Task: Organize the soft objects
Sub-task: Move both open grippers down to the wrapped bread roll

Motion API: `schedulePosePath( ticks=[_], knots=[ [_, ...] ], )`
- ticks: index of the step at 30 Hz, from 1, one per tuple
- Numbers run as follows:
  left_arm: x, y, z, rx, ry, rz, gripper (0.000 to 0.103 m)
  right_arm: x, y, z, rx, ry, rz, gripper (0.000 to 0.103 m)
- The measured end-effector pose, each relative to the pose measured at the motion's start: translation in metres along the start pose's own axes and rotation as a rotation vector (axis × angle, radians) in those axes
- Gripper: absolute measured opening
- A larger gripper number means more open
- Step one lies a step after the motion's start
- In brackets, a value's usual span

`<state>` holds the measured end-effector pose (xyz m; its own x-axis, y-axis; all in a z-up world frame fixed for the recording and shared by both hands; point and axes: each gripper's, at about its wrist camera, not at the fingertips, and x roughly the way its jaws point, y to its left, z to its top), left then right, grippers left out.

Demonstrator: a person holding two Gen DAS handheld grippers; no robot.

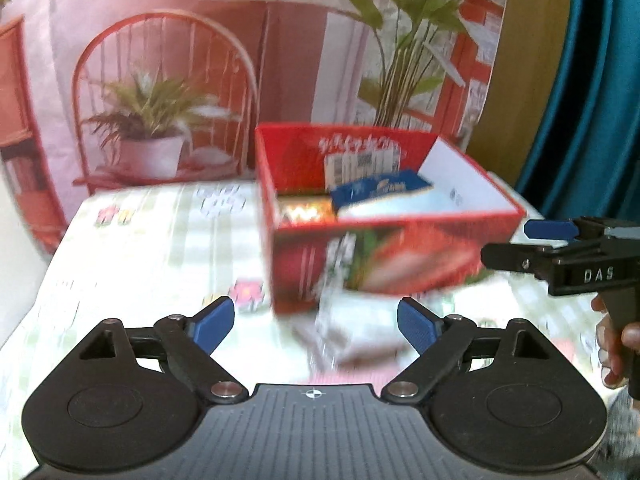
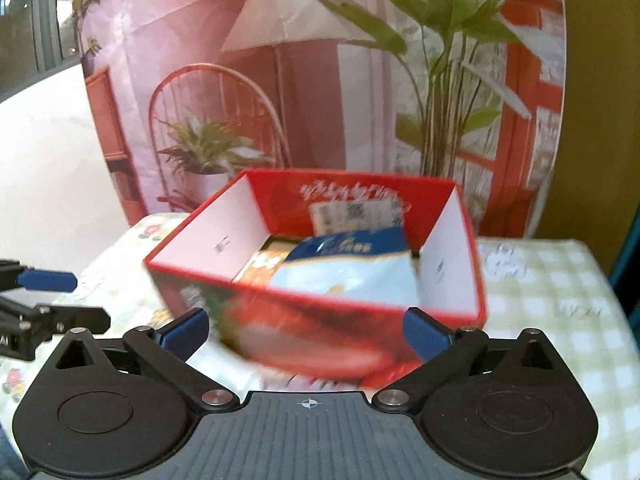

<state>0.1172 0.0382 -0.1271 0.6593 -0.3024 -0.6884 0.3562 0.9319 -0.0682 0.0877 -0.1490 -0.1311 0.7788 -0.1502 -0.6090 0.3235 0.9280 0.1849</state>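
A red cardboard box (image 1: 400,222) (image 2: 280,288) with white inner walls stands on the checked tablecloth. Inside it lie a soft blue and white packet (image 1: 380,196) (image 2: 352,268) and an orange packet (image 1: 304,210) (image 2: 260,264). My left gripper (image 1: 314,308) (image 2: 90,300) is open just short of the box's near left corner, nothing between its blue pads. A blurred pale thing (image 1: 352,340) lies on the cloth under that gap. My right gripper (image 2: 306,316) (image 1: 508,242) is open wide before the box's front wall, apart from it.
The green and white tablecloth (image 1: 140,248) runs left of the box to the table's edge. Behind stands a printed backdrop (image 1: 160,80) showing a chair and plants. A teal curtain (image 1: 592,80) hangs at the right. A hand (image 1: 612,344) holds the right gripper's handle.
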Motion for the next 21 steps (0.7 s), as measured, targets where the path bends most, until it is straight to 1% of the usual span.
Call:
schedulePosePath(
  ticks=[4,8,12,14,16,18,21],
  knots=[
    [-0.014,0.006,-0.032,-0.018,0.032,0.006,0.090,-0.008,0.012,-0.022,0.015,0.025,0.034,0.102],
    [-0.020,0.010,-0.064,-0.047,0.062,0.003,0.090,-0.013,0.031,-0.046,-0.006,0.061,0.063,0.102],
    [-0.021,0.012,-0.086,-0.075,0.085,-0.018,0.089,-0.014,0.050,-0.067,-0.026,0.113,0.103,0.102],
    [-0.021,0.013,-0.095,-0.088,0.094,-0.032,0.087,-0.015,0.061,-0.076,-0.044,0.142,0.130,0.099],
    [-0.021,0.014,-0.103,-0.106,0.098,-0.041,0.084,-0.015,0.071,-0.082,-0.069,0.170,0.149,0.094],
    [-0.021,0.016,-0.111,-0.133,0.098,-0.056,0.079,-0.013,0.077,-0.084,-0.083,0.190,0.161,0.088],
    [-0.019,0.021,-0.120,-0.175,0.096,-0.078,0.072,-0.011,0.083,-0.086,-0.100,0.209,0.171,0.082]
  ],
)
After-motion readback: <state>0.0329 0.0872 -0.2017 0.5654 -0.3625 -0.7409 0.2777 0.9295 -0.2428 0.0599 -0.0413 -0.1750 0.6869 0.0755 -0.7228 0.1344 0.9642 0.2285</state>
